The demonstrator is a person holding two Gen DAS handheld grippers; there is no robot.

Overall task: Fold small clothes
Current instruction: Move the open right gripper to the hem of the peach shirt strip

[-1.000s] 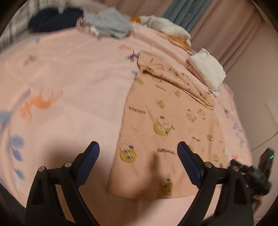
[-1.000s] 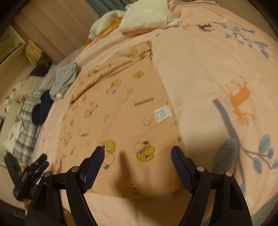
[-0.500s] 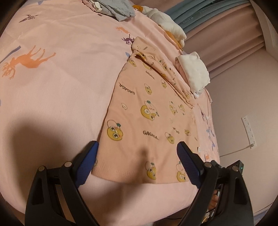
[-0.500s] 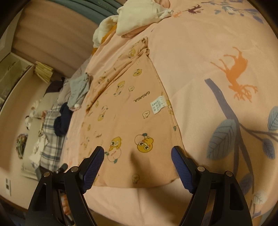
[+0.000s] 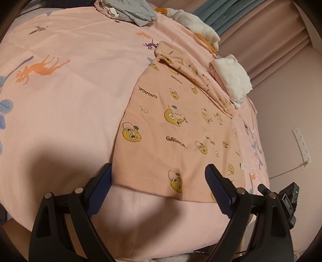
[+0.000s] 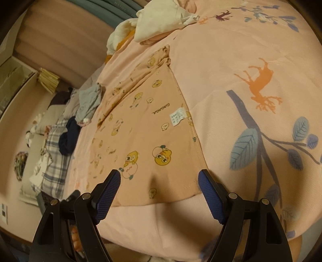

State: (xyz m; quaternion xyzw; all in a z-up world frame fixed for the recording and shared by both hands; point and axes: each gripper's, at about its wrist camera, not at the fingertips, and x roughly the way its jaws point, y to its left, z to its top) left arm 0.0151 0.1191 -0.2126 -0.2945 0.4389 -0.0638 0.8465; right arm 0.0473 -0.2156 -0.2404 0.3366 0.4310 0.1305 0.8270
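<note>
A small peach shirt with yellow cartoon faces and "GAGAGA" print (image 5: 177,129) lies flat on the pink bed cover (image 5: 66,104); it also shows in the right wrist view (image 6: 145,129), with a white care label (image 6: 177,116). My left gripper (image 5: 159,181) is open, its blue pads straddling the shirt's near-left hem corner. My right gripper (image 6: 160,189) is open, its pads straddling the hem's near-right corner. Neither holds cloth.
A white folded garment (image 5: 231,78) lies beside the shirt's far end. Grey clothes (image 5: 130,10) and white-orange clothes (image 5: 197,30) lie at the far edge. Dark navy cloth (image 6: 68,137) and a plaid blanket (image 6: 54,153) lie at the left. The wall has a power strip (image 5: 301,145).
Both grippers have dropped lower and come closer to the shirt's near hem, each now straddling a corner. Both stay open.
</note>
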